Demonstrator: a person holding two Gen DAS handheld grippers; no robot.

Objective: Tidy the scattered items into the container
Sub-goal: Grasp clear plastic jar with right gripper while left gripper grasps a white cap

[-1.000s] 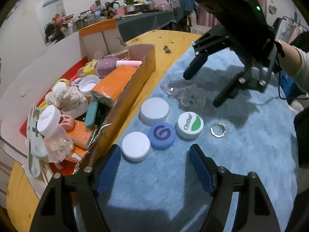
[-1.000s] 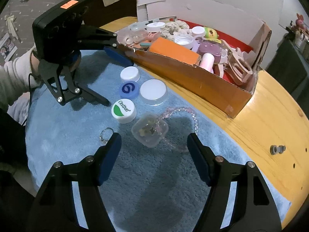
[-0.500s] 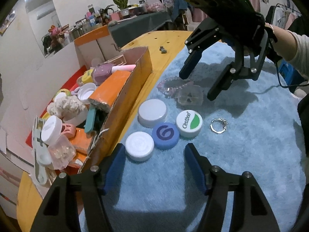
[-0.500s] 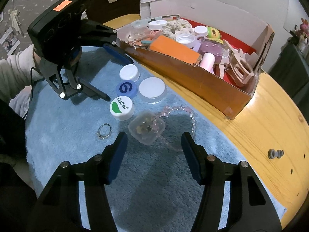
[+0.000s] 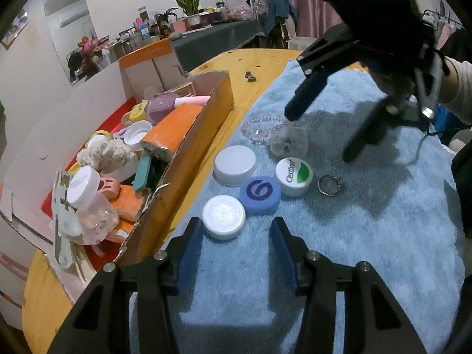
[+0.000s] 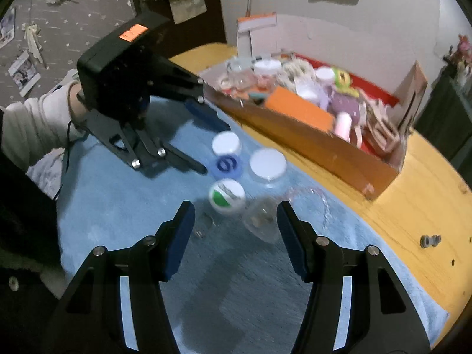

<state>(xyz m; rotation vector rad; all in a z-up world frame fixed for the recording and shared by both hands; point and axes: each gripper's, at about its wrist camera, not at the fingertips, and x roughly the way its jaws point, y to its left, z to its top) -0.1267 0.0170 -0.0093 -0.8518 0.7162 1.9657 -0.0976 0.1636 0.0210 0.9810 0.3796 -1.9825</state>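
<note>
Several loose items lie on a blue towel (image 5: 368, 236): a small white cap (image 5: 223, 216), a blue cap (image 5: 260, 193), a green-and-white cap (image 5: 294, 175), a large white lid (image 5: 235, 163), a clear little box (image 5: 290, 144), a bead bracelet (image 5: 259, 128) and a ring (image 5: 329, 184). My left gripper (image 5: 236, 230) is closing, with the small white cap just ahead between its tips; the pads do not press it. My right gripper (image 6: 235, 215) hangs open above the clear box (image 6: 262, 221). The cardboard box (image 5: 188, 153) on the left is full of items.
The towel covers a round wooden table whose bare edge (image 6: 413, 194) carries a small metal fitting (image 6: 430, 240). A person's sleeve (image 6: 32, 126) reaches in behind the left gripper (image 6: 210, 147). A white board stands behind the cardboard box (image 6: 309, 144).
The left jaws have narrowed and edged forward to the small white cap. The right jaws have narrowed too, and that gripper has shifted a little over the clear box.
</note>
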